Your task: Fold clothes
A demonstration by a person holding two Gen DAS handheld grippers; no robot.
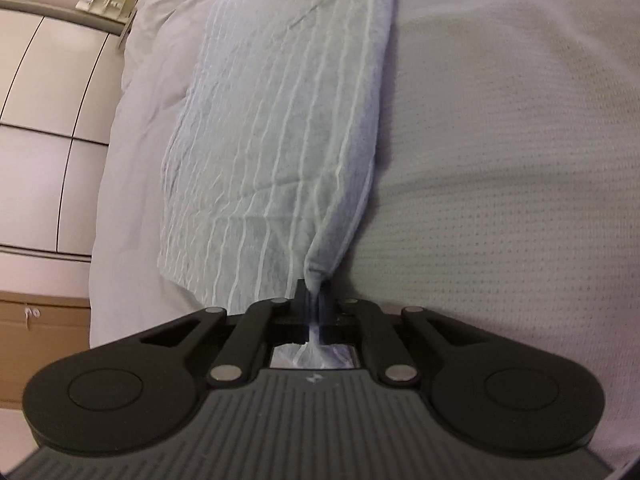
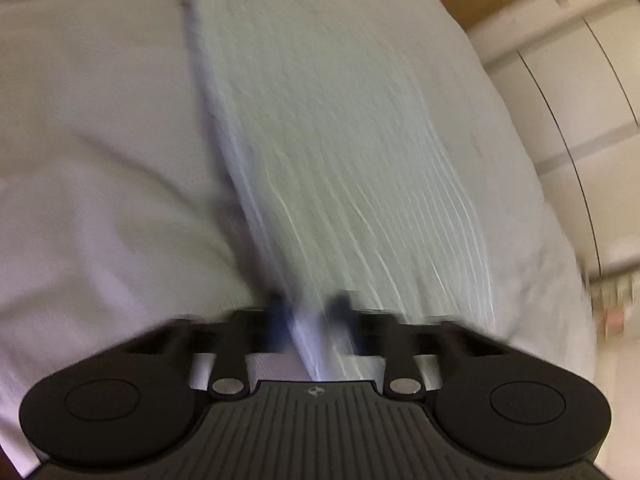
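A: What's closest in the left wrist view?

B: The left gripper [image 1: 314, 300], its jaws pinched tight on a corner of the cloth [image 1: 276, 120]. The fabric bunches between the fingers and comes out behind them.

A: And the right?

B: The right gripper [image 2: 310, 312] is blurred. Its fingers [image 2: 276, 320] stand apart, with the cloth [image 2: 340, 140] running between them. I can't tell whether they touch it.

A: Where's the cloth?

B: On the bed [image 1: 500, 160], a pale blue piece with thin white stripes, stretching away from both grippers. It lies mostly flat, and the edge by the left gripper is lifted.

A: Beyond that?

B: In the left view, white cabinets [image 1: 44, 120] beside the bed, and a shelf [image 1: 108, 4] with small items, too blurred to name.
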